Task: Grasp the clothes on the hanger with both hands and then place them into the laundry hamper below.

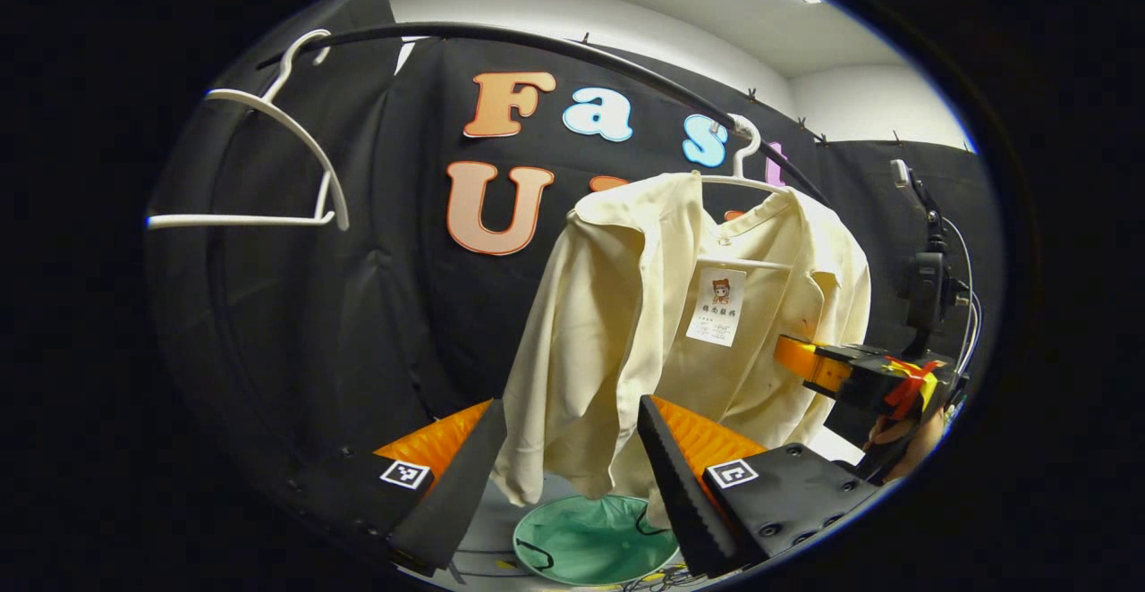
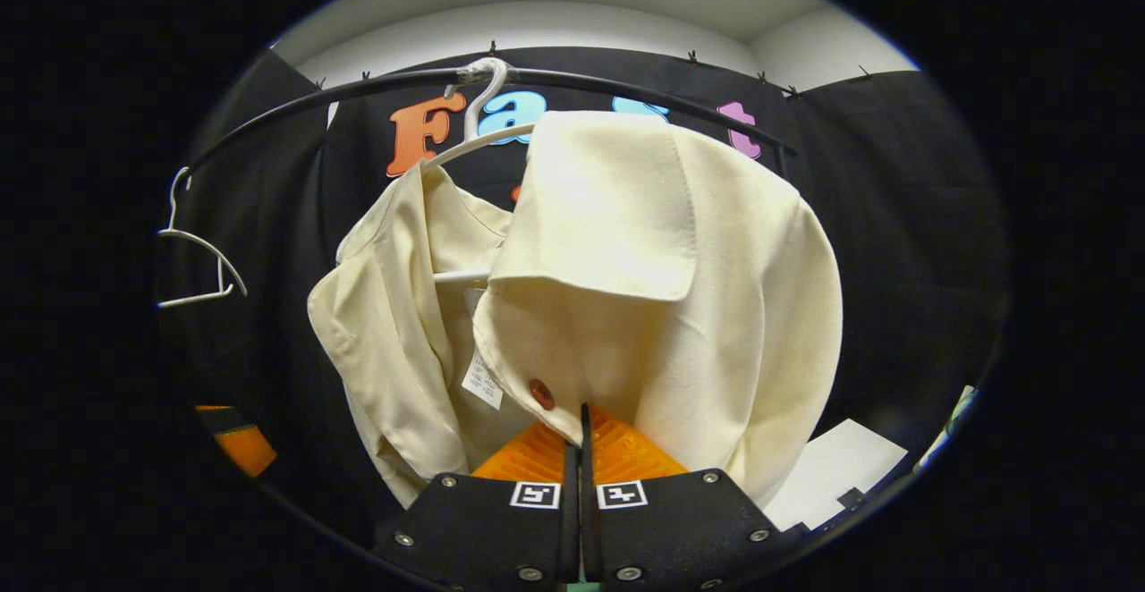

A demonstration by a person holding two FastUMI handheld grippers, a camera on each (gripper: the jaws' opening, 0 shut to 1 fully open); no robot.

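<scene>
A cream shirt [image 1: 626,324] hangs on a white hanger [image 1: 747,176] from the black rail [image 1: 537,42]. My left gripper [image 1: 568,476] is open, and the shirt's left sleeve hangs down between its two fingers. Below them lies the green laundry hamper [image 1: 595,538]. Farther right in the left gripper view, the right gripper [image 1: 845,373] reaches to the shirt's other side. In the right gripper view the right gripper [image 2: 581,427] is shut, pinching the front edge of the shirt [image 2: 680,306] beside a red button [image 2: 540,393]. The hanger [image 2: 483,96] still carries the shirt.
An empty white hanger [image 1: 295,145] hangs at the rail's left end, also seen as a hanger [image 2: 201,252] in the right gripper view. A camera on a stand [image 1: 926,279] is at the far right. A white sheet [image 2: 832,471] lies low on the right.
</scene>
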